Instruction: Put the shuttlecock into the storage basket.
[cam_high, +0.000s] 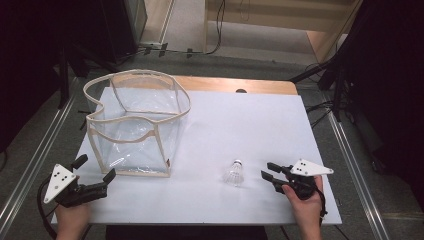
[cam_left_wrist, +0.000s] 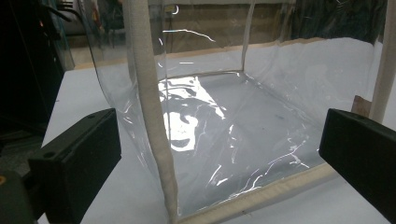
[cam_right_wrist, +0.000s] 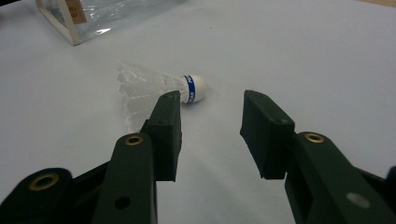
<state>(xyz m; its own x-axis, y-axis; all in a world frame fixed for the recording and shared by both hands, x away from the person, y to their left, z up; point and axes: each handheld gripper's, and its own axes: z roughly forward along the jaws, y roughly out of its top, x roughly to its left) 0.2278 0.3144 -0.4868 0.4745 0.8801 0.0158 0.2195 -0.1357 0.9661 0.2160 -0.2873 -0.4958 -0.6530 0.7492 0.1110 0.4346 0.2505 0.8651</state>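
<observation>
A white feather shuttlecock (cam_high: 234, 172) with a blue band lies on its side on the white table (cam_high: 240, 120), front centre-right. In the right gripper view the shuttlecock (cam_right_wrist: 154, 86) rests just beyond my left jaw, its cork pointing right. My right gripper (cam_high: 266, 170) sits a short way right of it, jaws apart with nothing between them (cam_right_wrist: 211, 100). A clear plastic bag (cam_high: 135, 125) with beige trim stands open-topped at the left. My left gripper (cam_high: 96, 167) is open by its front left corner, and a beige corner seam (cam_left_wrist: 149, 93) rises between its wide-set jaws (cam_left_wrist: 218, 121).
The table's front edge runs just below both hands. A wooden strip (cam_high: 235, 84) borders the far side, and metal rails (cam_high: 350, 160) flank the table. The bag's bottom corner (cam_right_wrist: 70, 18) shows far off in the right gripper view. Open white surface lies between bag and shuttlecock.
</observation>
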